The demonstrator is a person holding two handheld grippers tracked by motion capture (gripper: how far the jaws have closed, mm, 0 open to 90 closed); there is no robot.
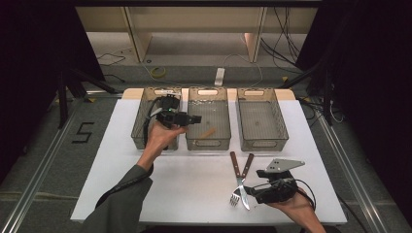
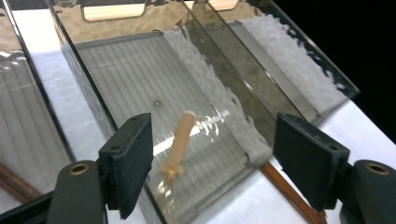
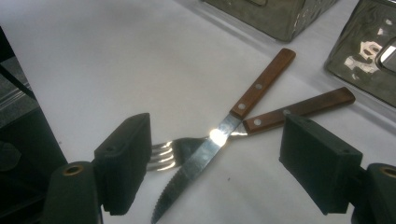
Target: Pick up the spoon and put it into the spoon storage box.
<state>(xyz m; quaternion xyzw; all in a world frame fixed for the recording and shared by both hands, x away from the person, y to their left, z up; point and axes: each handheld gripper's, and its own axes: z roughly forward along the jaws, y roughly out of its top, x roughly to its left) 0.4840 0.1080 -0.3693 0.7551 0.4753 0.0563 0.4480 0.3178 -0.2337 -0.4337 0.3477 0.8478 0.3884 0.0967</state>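
Observation:
A steak knife (image 1: 239, 175) and a fork (image 1: 241, 180), both with brown wooden handles, lie crossed on the white table (image 1: 194, 179) at the front right. In the right gripper view the knife (image 3: 243, 105) rests over the fork (image 3: 299, 108). My right gripper (image 1: 248, 190) sits low just right of them, open, its jaws either side of the crossing (image 3: 222, 156). A small pale beige utensil (image 2: 180, 142) lies in the middle clear bin (image 1: 208, 144). My left gripper (image 1: 197, 119) hovers open at that bin's left side, empty (image 2: 219, 144).
Three clear bins stand in a row at the back: left bin (image 1: 142, 127), middle bin, right bin (image 1: 262, 141). The bin wall (image 2: 219, 100) and the right bin (image 3: 369, 60) stand close by. Floor cables and dark stands flank the table.

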